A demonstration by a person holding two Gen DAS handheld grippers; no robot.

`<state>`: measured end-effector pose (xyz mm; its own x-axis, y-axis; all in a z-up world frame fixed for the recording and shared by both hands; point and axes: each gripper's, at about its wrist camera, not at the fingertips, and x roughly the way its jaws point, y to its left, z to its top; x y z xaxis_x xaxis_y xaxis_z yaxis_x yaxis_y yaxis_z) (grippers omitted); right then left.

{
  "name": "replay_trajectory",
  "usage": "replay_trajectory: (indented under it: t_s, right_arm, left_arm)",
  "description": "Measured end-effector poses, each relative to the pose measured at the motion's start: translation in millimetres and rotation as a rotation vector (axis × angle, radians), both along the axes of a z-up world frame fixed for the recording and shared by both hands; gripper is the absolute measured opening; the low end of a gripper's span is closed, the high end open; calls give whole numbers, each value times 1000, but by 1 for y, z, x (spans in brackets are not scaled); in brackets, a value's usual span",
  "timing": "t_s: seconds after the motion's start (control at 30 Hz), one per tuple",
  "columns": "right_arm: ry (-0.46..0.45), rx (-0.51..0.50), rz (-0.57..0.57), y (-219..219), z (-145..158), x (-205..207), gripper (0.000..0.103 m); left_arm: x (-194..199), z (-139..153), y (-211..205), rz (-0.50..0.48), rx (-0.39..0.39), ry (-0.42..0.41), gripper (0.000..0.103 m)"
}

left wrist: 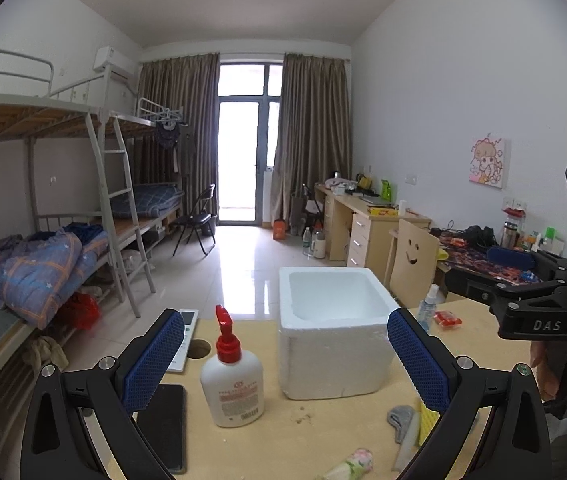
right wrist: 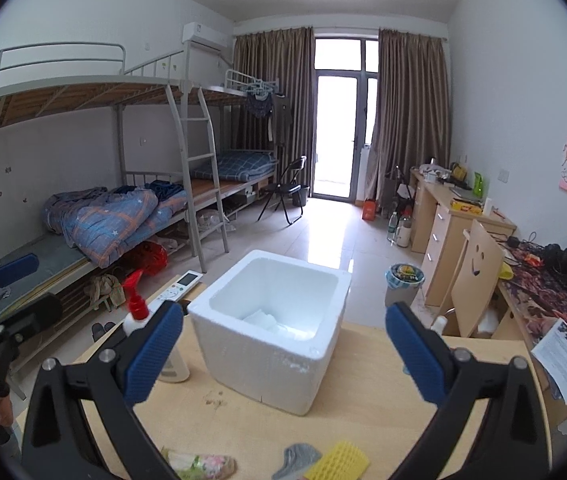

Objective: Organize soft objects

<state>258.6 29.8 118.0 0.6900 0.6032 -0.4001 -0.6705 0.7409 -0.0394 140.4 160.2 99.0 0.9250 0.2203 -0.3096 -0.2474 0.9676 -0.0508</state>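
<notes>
2 claws, left claw (left wrist: 285, 354) and right claw (right wrist: 283, 346), stand spread wide and hold nothing. White box (right wrist: 271, 328) sits on tabletop (right wrist: 243, 420); sock (right wrist: 297, 458), yellow sponge (right wrist: 339, 462) and floral cloth (right wrist: 203, 462) lie before it.

walls: white | floor: glossy pale tile (left wrist: 239, 264) | left: bunk beds (right wrist: 131, 184) | far: bright glass door (left wrist: 243, 140), brown curtains (right wrist: 407, 120)

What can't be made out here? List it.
- Floral pouch: left wrist view, cut off by bottom edge.
- Foam box contents: right wrist view, white lump, unidentifiable.
- Pump bottle: right wrist view, body hidden behind gripper finger.
- Bottle label: left wrist view, too small.
</notes>
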Motion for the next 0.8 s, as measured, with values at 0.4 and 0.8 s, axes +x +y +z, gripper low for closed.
replay_trajectory:
  t_s: [0.4, 0.8]
  right_arm:
    - [-15, 41, -12, -35, 3, -43, 102]
    - [-54, 89, -15, -70, -16, -99, 102]
  left_arm:
    - [-47, 14, -33, -29, 46, -58, 102]
    - [-90, 4, -57, -47, 64, -116, 102]
